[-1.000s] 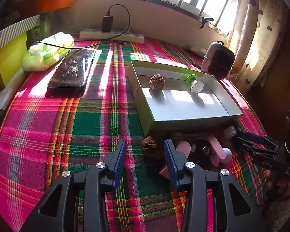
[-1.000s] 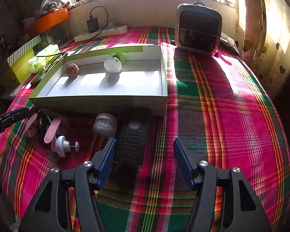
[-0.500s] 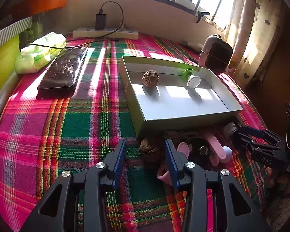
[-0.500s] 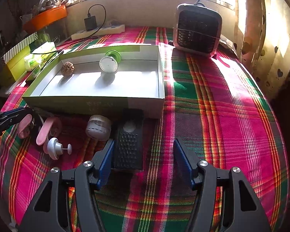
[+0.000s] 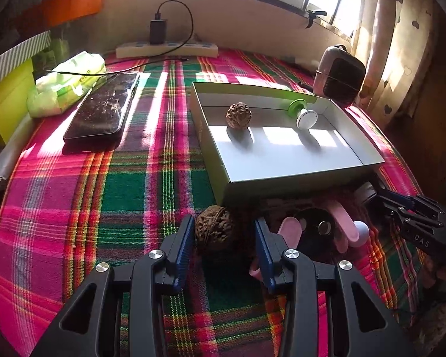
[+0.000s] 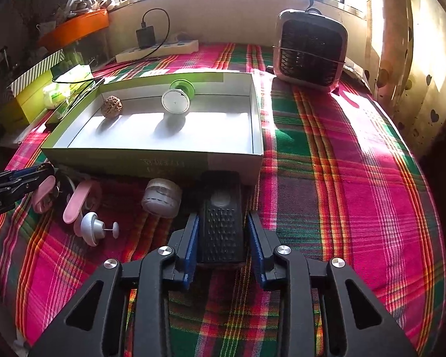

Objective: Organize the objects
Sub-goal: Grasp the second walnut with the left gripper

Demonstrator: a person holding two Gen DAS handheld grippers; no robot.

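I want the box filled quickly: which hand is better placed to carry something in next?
Right. Its fingers have just closed onto the black remote; the left gripper merely straddles a walnut, not yet gripping.

A home: plaid-clothed table (image 5: 133, 196), heart-print curtain (image 5: 401, 44), small heater (image 6: 310, 49).

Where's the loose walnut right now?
Left wrist view: walnut lies on the cloth just before the box, between the left claw's open fingers.
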